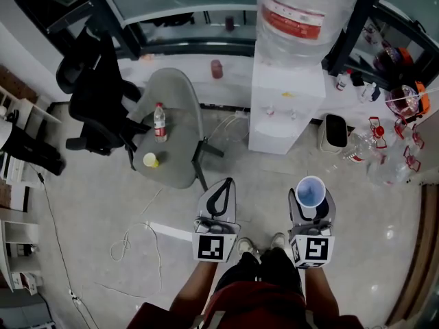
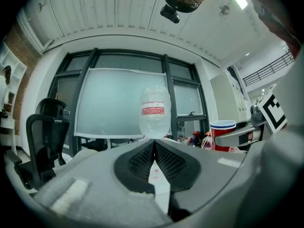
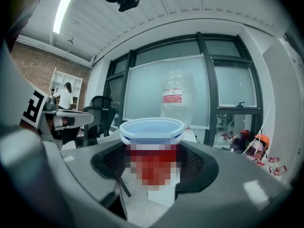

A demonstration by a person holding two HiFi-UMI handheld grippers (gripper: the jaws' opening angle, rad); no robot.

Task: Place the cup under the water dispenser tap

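Note:
A red cup with a blue-white rim (image 1: 311,192) stands upright between the jaws of my right gripper (image 1: 312,199), which is shut on it. In the right gripper view the cup (image 3: 152,148) fills the gap between the pads. My left gripper (image 1: 221,199) is shut with nothing in it, its pads meeting in the left gripper view (image 2: 155,161). The white water dispenser (image 1: 285,108) with a large clear bottle (image 1: 302,16) on top stands ahead, a stretch of floor away. Its taps (image 1: 281,113) face me. The cup (image 2: 223,134) also shows at right in the left gripper view.
A grey chair (image 1: 173,125) holds a water bottle (image 1: 160,122) and a yellow cup (image 1: 151,160) at left. A black office chair (image 1: 96,94) stands further left. Clutter of bottles and red-rimmed objects (image 1: 384,142) lies right of the dispenser. Cables (image 1: 137,235) trail on the floor.

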